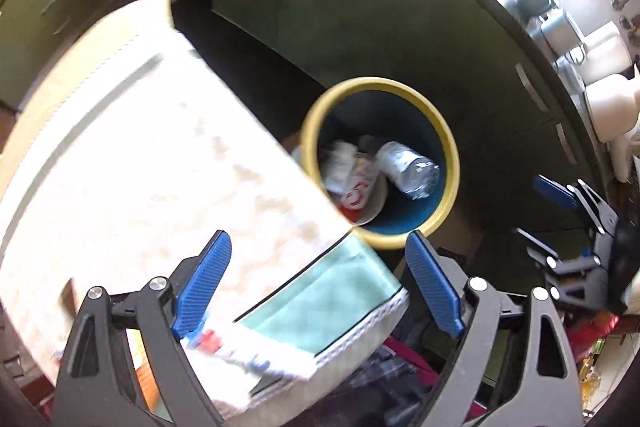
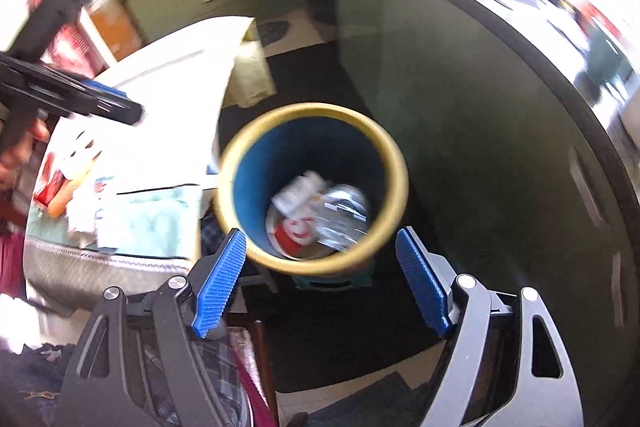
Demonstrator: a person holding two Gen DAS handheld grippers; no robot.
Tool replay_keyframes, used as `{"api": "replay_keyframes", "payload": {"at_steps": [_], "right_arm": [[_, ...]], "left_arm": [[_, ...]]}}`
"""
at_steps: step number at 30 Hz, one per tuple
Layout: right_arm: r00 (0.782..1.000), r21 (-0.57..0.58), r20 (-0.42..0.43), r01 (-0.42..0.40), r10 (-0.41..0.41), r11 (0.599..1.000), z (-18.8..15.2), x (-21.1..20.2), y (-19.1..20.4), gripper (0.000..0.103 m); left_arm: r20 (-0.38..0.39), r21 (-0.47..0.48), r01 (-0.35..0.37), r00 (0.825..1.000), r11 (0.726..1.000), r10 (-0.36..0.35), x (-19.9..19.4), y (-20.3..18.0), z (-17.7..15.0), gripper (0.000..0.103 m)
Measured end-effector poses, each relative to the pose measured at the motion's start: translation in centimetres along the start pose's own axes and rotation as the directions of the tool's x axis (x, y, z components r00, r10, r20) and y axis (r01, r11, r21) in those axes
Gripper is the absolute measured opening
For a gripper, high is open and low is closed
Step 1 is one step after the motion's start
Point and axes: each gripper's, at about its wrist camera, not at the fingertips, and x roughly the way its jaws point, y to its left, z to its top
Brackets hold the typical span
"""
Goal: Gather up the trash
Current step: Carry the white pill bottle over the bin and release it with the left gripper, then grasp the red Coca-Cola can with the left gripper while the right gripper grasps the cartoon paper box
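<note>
A blue bin with a yellow rim (image 1: 450, 155) stands on the dark floor beside the table; it also shows in the right wrist view (image 2: 400, 183). Inside lie a crushed clear plastic bottle (image 1: 408, 167), crumpled white paper (image 1: 340, 163) and a red and white cup (image 1: 360, 195); the bottle (image 2: 344, 215) and cup (image 2: 292, 231) show from the right too. My left gripper (image 1: 320, 259) is open and empty over the table corner. My right gripper (image 2: 320, 251) is open and empty above the bin. The right gripper also shows in the left wrist view (image 1: 560, 211).
A pale marbled table (image 1: 140, 147) carries a mint green mat (image 1: 328, 299) and a white wrapper with red and blue print (image 1: 244, 351). Dark green cabinets (image 1: 360, 7) curve behind the bin. A counter with white containers (image 1: 600, 59) lies at right.
</note>
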Motion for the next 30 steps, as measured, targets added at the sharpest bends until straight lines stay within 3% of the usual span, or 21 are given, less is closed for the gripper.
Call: {"api": "replay_keyframes", "payload": {"at_steps": [3, 6, 8, 10, 13, 14, 16, 18, 20, 23, 27, 30], "right_arm": [[0.997, -0.096, -0.020, -0.070, 0.069, 0.993, 2.7, 1.8, 5.3, 0.077], [0.984, -0.218, -0.057, -0.179, 0.171, 0.959, 5.4, 4.1, 11.7, 0.077], [0.961, -0.308, -0.099, -0.278, 0.260, 0.910, 7.0, 5.6, 16.4, 0.077], [0.927, -0.413, -0.155, -0.374, 0.341, 0.830, 8.4, 6.9, 21.1, 0.077], [0.910, -0.543, -0.210, -0.412, 0.357, 0.731, 9.7, 9.1, 26.6, 0.086], [0.913, -0.552, -0.222, -0.408, 0.343, 0.727, 10.2, 10.0, 27.9, 0.086], [0.916, -0.465, -0.273, -0.394, 0.295, 0.793, 11.3, 12.5, 29.2, 0.086], [0.873, -0.303, -0.363, -0.441, 0.325, 0.845, 12.4, 15.0, 29.2, 0.084], [0.856, -0.196, -0.400, -0.429, 0.328, 0.882, 13.0, 16.6, 29.4, 0.081], [0.817, -0.028, -0.438, -0.430, 0.376, 0.902, 13.4, 18.1, 29.8, 0.081], [0.809, 0.130, -0.445, -0.367, 0.385, 0.921, 14.1, 19.3, 30.4, 0.082], [0.790, 0.192, -0.478, -0.333, 0.384, 0.923, 14.4, 20.4, 31.6, 0.084]], "left_arm": [[0.027, -0.079, -0.054, 0.998, 0.995, 0.056, -4.5, 5.0, -3.6, 0.087], [0.025, -0.167, -0.107, 0.993, 0.980, 0.112, -7.2, 10.1, -7.4, 0.087], [0.007, -0.219, -0.121, 0.992, 0.968, 0.126, -7.8, 13.1, -9.8, 0.087], [-0.015, -0.273, -0.128, 0.992, 0.954, 0.128, -7.9, 15.8, -12.1, 0.087], [-0.056, -0.348, -0.114, 0.993, 0.931, 0.101, -7.1, 18.7, -15.2, 0.087], [-0.068, -0.366, -0.115, 0.993, 0.924, 0.097, -6.7, 19.4, -16.0, 0.087], [-0.095, -0.399, -0.123, 0.991, 0.909, 0.092, -5.7, 21.2, -17.2, 0.087], [-0.117, -0.432, -0.123, 0.990, 0.893, 0.080, -4.8, 22.7, -18.1, 0.087], [-0.132, -0.450, -0.130, 0.988, 0.884, 0.078, -4.3, 23.9, -18.4, 0.087], [-0.139, -0.463, -0.137, 0.987, 0.876, 0.081, -4.1, 25.2, -18.5, 0.087], [-0.135, -0.449, -0.129, 0.988, 0.884, 0.076, -4.1, 25.8, -18.3, 0.087], [-0.132, -0.432, -0.129, 0.988, 0.893, 0.079, -4.2, 25.7, -18.3, 0.087]]}}
